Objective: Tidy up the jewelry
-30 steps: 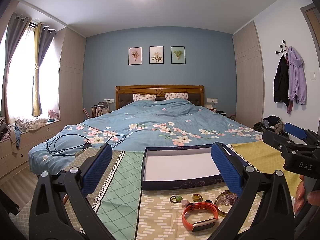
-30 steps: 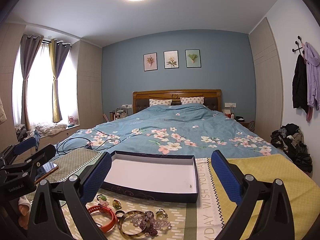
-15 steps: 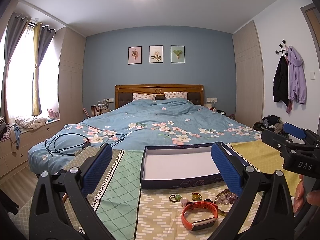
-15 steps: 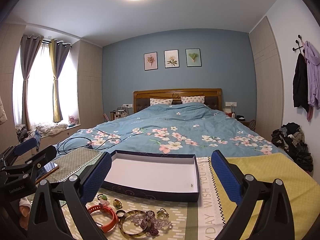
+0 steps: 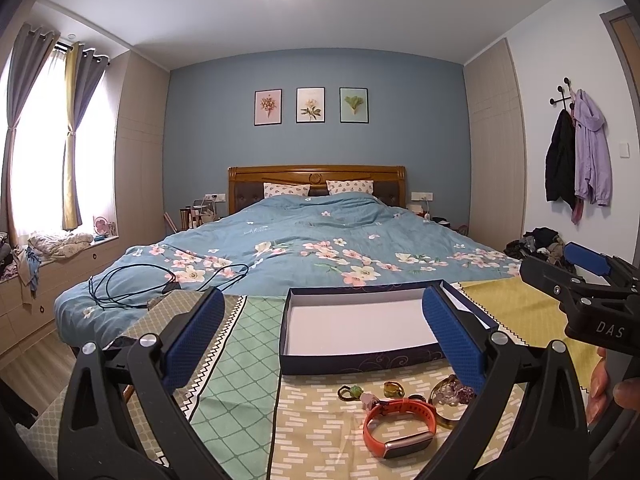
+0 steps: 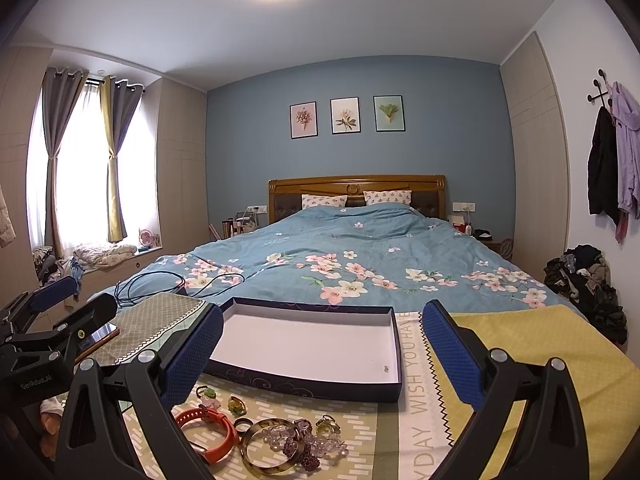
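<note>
A dark blue box (image 5: 362,330) with a white inside lies open and empty on a patterned cloth; it also shows in the right wrist view (image 6: 312,348). In front of it lies loose jewelry: an orange wristband (image 5: 398,426) (image 6: 210,432), a brown bangle (image 6: 270,446), purple bead bracelets (image 6: 310,446) and small rings (image 5: 392,389). My left gripper (image 5: 324,338) is open and empty, above the cloth before the box. My right gripper (image 6: 320,350) is open and empty, above the jewelry, and shows at the right edge of the left wrist view (image 5: 588,280).
The patterned cloth (image 5: 240,364) covers the foot of a bed with a blue floral duvet (image 5: 320,248). A black cable (image 5: 160,280) lies on the duvet at left. A phone (image 6: 98,334) lies at the cloth's left. Clothes are piled on the floor at right (image 6: 588,284).
Both grippers stay open and nearly still; the view has drifted very slightly. Nothing was picked up or moved.
</note>
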Demonstrator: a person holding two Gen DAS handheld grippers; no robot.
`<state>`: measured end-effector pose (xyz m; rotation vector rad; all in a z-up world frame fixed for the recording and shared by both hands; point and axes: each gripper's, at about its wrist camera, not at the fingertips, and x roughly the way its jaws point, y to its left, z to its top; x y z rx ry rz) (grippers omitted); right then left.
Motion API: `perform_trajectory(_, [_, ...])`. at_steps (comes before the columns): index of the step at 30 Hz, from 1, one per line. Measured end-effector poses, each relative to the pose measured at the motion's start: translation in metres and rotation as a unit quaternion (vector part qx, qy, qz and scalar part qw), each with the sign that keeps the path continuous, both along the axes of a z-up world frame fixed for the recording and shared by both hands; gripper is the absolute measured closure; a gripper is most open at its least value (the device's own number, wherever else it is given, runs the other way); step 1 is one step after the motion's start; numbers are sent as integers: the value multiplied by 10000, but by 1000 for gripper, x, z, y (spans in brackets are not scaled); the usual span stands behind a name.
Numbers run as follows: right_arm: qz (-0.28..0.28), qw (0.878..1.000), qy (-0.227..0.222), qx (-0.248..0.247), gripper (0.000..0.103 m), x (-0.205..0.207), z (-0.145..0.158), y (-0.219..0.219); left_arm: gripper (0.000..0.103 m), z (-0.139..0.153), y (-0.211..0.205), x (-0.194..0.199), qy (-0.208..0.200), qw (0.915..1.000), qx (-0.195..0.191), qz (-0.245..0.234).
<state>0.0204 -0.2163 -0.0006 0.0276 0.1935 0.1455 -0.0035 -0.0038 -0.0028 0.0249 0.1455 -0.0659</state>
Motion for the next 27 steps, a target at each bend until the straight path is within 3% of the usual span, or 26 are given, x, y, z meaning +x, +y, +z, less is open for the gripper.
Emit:
perform_trajectory(10, [115, 9996, 251, -92, 7, 3, -8, 1, 5, -9, -2, 12, 350, 9989, 137, -278])
perform_trajectory(14, [311, 9972, 667, -160, 7, 12, -15, 0, 5, -21, -8, 24, 727, 9957, 354, -460])
perform_trajectory(18, [605, 9882, 1383, -240, 7, 25, -33, 2, 5, -35, -10, 38, 1182, 9896, 349, -735])
perform_trajectory(20, [787, 9823, 1690, -158, 12, 30, -42, 3, 5, -44, -10, 46, 1440, 9843, 301, -971])
perform_trajectory(23, [1093, 9688, 2224, 2, 29, 38, -59, 3, 9, -56, -9, 56, 1701, 9780, 319, -1166])
perform_trajectory(25, [1183, 9617, 2471, 52, 44, 40, -66, 6, 18, -64, -12, 62, 1885, 9733, 378, -1254])
perform_trajectory(27, [1235, 9563, 2647, 95, 51, 41, -72, 8, 23, -71, -14, 69, 2083, 9677, 352, -1375])
